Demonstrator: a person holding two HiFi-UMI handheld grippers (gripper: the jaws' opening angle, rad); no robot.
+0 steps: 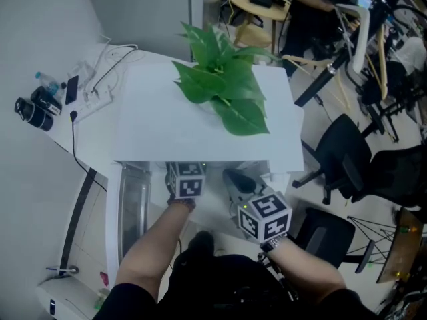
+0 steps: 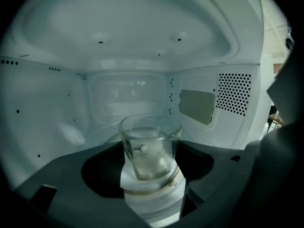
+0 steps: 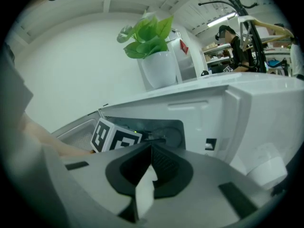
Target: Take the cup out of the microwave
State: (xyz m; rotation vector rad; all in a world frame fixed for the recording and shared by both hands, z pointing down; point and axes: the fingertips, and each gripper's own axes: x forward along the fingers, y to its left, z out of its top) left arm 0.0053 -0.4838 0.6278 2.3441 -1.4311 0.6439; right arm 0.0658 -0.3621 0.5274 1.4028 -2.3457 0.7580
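Reaching into the open microwave (image 1: 160, 122), the left gripper (image 1: 185, 181) is past the front edge of the white box, with only its marker cube and the forearm behind it showing in the head view. Its own view looks into the white chamber, where a clear glass cup (image 2: 149, 145) stands upright in the middle of the floor, well short of the back wall. The two dark jaws lie against the cup's left and right sides, pinching it low on its body. I cannot tell whether its base is touching the floor of the chamber or is just lifted off it. A perforated vent (image 2: 233, 93) and a pale rectangular cover plate (image 2: 197, 106) sit on the right wall.

The right gripper (image 1: 248, 195) hangs just outside the front edge, near the right corner of the opening and beside the left one without touching it. Its jaws are pressed together at the tips with nothing between them. Its view looks across at the left gripper's cube and the mouth of the chamber.

The microwave door (image 1: 133, 213) is swung out at the left front corner. A leafy green plant (image 1: 223, 79) in a white pot (image 3: 159, 69) stands on the microwave's top, toward the back edge. A white power strip (image 1: 93, 103) with cables lies on the table (image 1: 47, 159) off the back left corner
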